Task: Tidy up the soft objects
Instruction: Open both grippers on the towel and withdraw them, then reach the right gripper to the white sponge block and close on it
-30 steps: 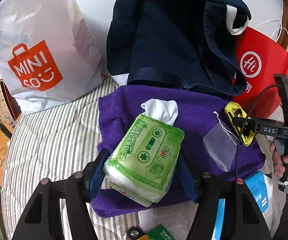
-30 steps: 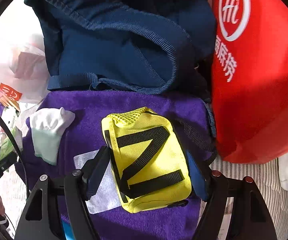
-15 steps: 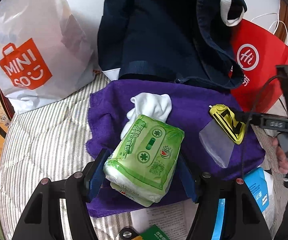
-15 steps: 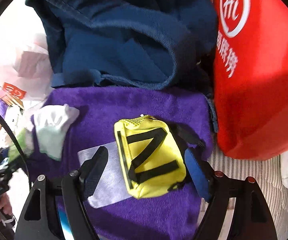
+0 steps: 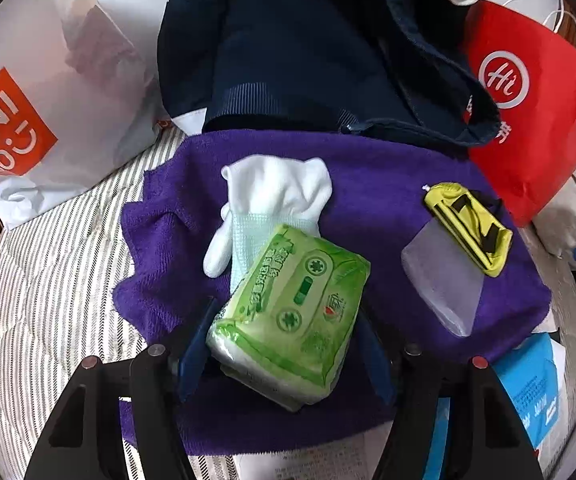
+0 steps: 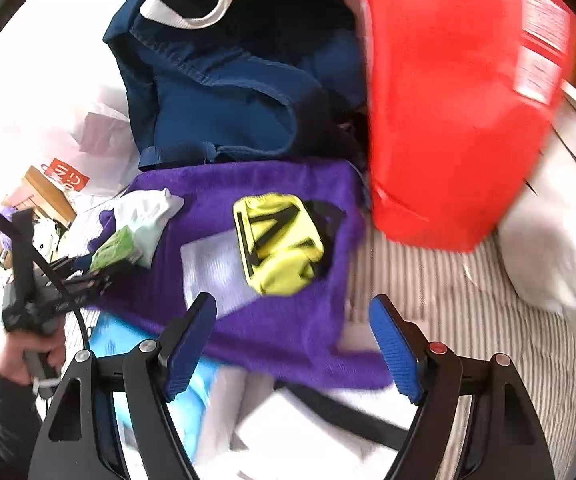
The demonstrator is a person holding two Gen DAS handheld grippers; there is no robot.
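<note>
On the purple towel (image 5: 388, 168):
yellow pouch (image 6: 278, 244): just released, now lying free
right gripper (image 6: 294, 346): wide, empty, pulled back
left gripper (image 5: 284, 354): still clamps green tissue pack (image 5: 288, 320); placing it is probably next

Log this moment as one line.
left gripper: shut on tissue pack | right gripper: open, empty | yellow pouch: on purple towel

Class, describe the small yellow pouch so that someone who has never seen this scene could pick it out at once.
Find the purple towel spread on the striped bedding, in front of the dark blue garment. Near its edge beside the red bag lies the yellow pouch, overlapping a translucent pouch. It alone is bright yellow with black straps.
</note>
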